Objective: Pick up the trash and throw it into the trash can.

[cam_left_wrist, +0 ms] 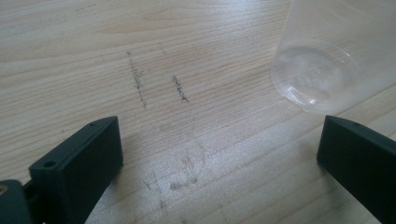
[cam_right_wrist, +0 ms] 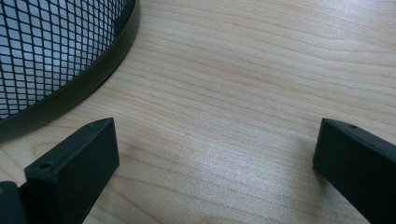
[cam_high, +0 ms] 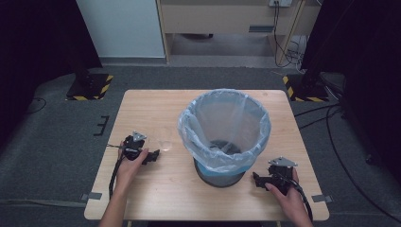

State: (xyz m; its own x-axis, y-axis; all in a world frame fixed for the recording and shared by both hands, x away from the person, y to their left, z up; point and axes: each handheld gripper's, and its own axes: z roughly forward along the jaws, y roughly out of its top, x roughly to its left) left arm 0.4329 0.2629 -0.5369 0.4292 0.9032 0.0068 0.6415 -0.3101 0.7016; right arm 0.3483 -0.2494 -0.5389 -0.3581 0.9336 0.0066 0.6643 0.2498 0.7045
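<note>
- The left gripper [cam_high: 152,156] sits low on the wooden counter [cam_high: 156,189], held in the person's left hand [cam_high: 132,163].
- Its jaws are wide apart, and nothing is between them but bare wood.
- A clear plastic cup [cam_left_wrist: 327,65] lies on its side on the counter, just ahead of the left jaws and a bit toward the right-hand jaw in the left gripper view.
- The round bottom of the cup faces the jaws. The cup is close to the right-hand jaw, but I cannot tell if they touch.
- Some dark scuff marks [cam_left_wrist: 159,86] are on the wood ahead of the left jaws, nearer the left-hand jaw.
- The right gripper [cam_high: 257,179] also sits low on the counter, held in the person's right hand [cam_high: 286,189].
- Its jaws are wide apart too, with only bare wood between them.
- A black mesh bin [cam_right_wrist: 42,51] stands just ahead of the right jaws, off to the side of the left-hand jaw in the right gripper view. It is not touching the jaws.
- A thin see-through bag [cam_high: 224,127] lines the bin and folds over its rim.
- The bin stands between the two grippers, and the cup is on the left gripper's side of it.
</note>
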